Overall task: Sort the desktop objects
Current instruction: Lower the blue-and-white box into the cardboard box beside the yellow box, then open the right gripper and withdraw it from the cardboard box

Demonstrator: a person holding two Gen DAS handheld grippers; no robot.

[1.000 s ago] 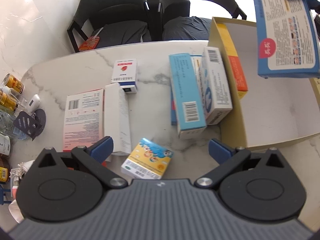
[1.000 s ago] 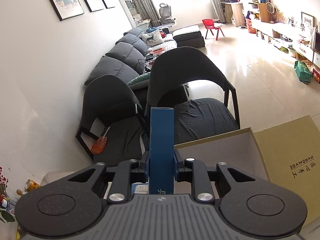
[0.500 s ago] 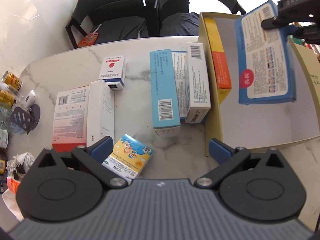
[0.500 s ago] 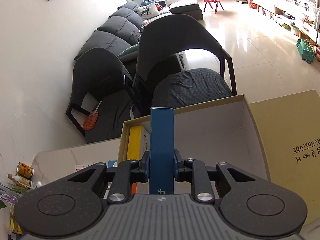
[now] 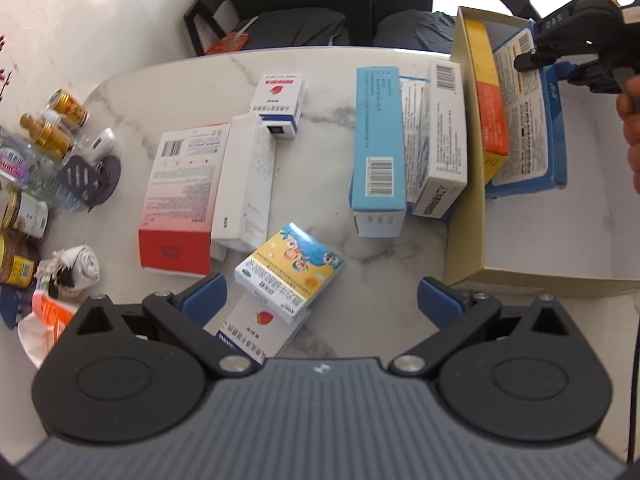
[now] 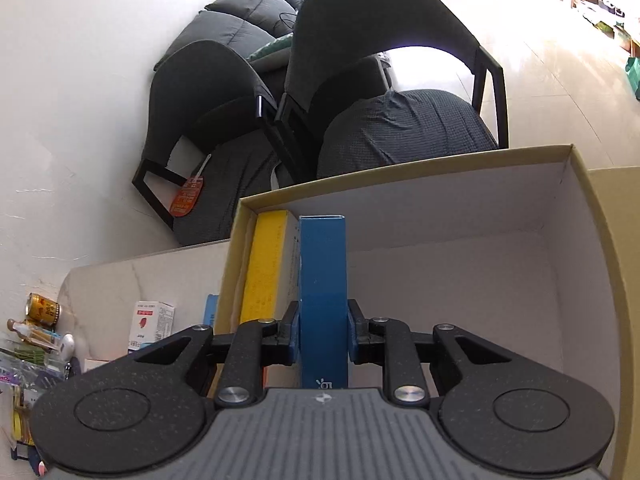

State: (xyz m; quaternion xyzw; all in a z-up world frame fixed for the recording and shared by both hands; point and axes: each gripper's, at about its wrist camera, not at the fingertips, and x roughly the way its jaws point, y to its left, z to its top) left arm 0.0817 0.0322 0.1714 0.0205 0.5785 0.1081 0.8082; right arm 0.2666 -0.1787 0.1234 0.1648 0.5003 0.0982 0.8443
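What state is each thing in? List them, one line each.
Right tool: shut on the blue box.
Blue box: held on edge inside the cardboard box.
Left tool: open, holding nothing.
Cardboard box: open-topped, mostly unfilled.
Yellow-orange box: standing against the cardboard box's wall.
Cartoon box: lying on another box.

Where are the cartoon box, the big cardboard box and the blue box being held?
Yellow cartoon-printed carton [image 5: 289, 268], left wrist view, on its printed top face.
Open tan cardboard box [image 6: 460, 204], right wrist view, on its white far wall.
Flat blue carton [image 6: 322, 280], right wrist view, on its narrow blue edge.
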